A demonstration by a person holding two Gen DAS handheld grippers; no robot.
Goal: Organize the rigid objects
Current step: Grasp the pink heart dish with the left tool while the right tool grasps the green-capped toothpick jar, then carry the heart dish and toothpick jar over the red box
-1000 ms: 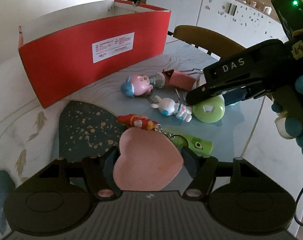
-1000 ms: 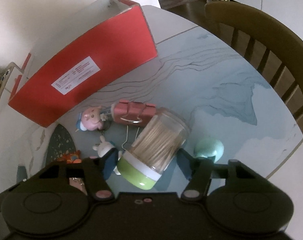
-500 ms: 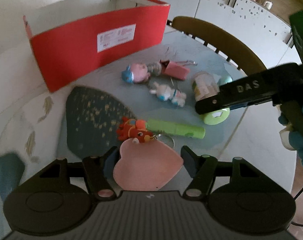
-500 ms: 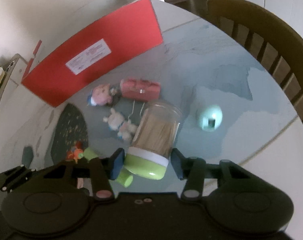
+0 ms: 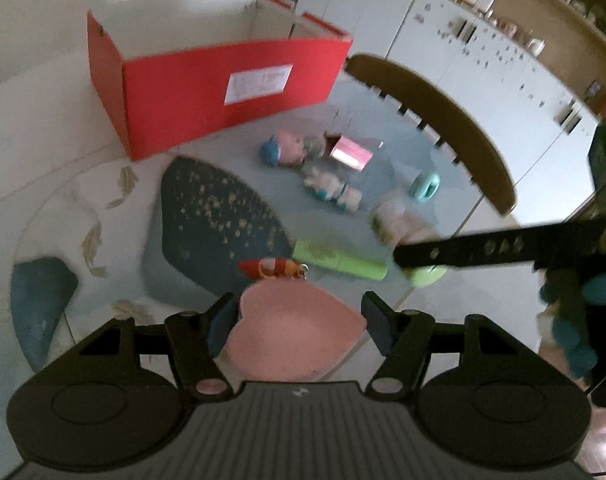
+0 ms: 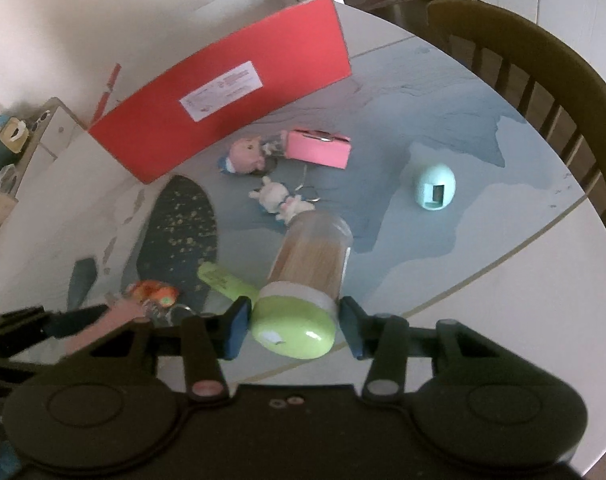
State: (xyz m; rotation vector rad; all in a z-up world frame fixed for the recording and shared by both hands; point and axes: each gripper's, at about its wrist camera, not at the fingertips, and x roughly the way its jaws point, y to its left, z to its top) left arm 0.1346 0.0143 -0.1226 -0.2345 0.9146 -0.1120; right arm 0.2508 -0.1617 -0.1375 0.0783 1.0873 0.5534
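A pink heart-shaped piece (image 5: 295, 328) is held between the half-open jaws of the left gripper (image 5: 297, 326) at the bottom centre of the left wrist view, lifted above the table (image 5: 55, 168); an orange-red charm (image 5: 273, 268) and a green tube (image 5: 337, 264) are seen just above it. In the right wrist view, a toothpick jar (image 6: 309, 268) with a green cap is gripped at the cap by the right gripper (image 6: 293, 326), whose jaws are closing on it; the jar is tilted towards the frame's centre. A red box (image 6: 223, 92) is seen at upper left, open at the top; a pig figure (image 6: 243, 156), a pink clip (image 6: 317, 148), a rabbit figure (image 6: 279, 198) and a mint egg-shaped object (image 6: 435, 188) are left lying on the table below it.
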